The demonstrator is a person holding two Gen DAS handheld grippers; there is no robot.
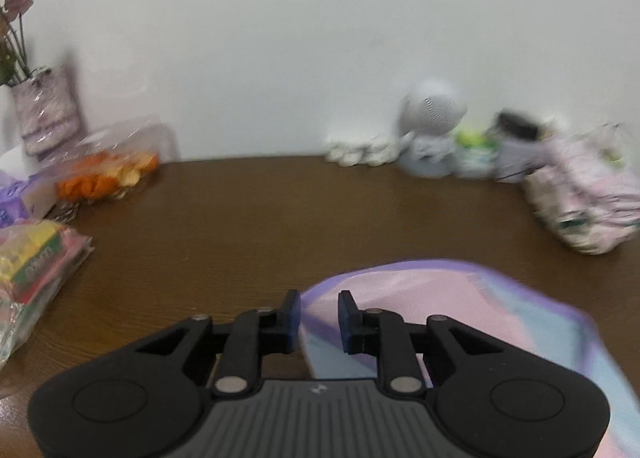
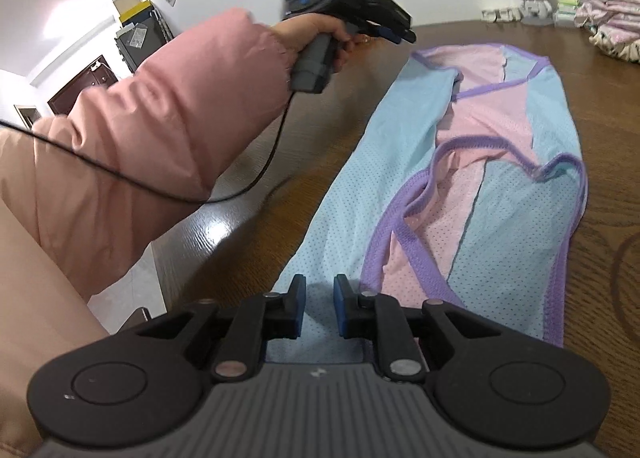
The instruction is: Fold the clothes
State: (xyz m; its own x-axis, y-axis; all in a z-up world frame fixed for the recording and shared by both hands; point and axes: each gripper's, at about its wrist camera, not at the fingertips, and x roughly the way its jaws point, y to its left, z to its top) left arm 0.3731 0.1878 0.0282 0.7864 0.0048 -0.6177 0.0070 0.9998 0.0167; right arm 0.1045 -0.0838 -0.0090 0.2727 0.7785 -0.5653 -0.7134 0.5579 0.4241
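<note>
A pink and light-blue mesh garment [image 2: 460,162] with purple trim lies lengthwise on the brown table [image 2: 304,106], folded into a long strip. My right gripper [image 2: 320,308] is open just above its near blue end, holding nothing. My left gripper [image 1: 319,318] is open at the garment's far end [image 1: 440,298], its jaws apart over the purple-trimmed edge. In the right wrist view the left gripper [image 2: 400,32] is held in the air beside the garment's far left corner, in a hand with a pink sleeve.
Along the far wall stand a white round speaker [image 1: 434,114], small white items [image 1: 358,152] and a stack of folded pink clothes [image 1: 584,194]. At the left are a bag of orange snacks [image 1: 106,174], packets [image 1: 36,258] and a vase of flowers [image 1: 40,110].
</note>
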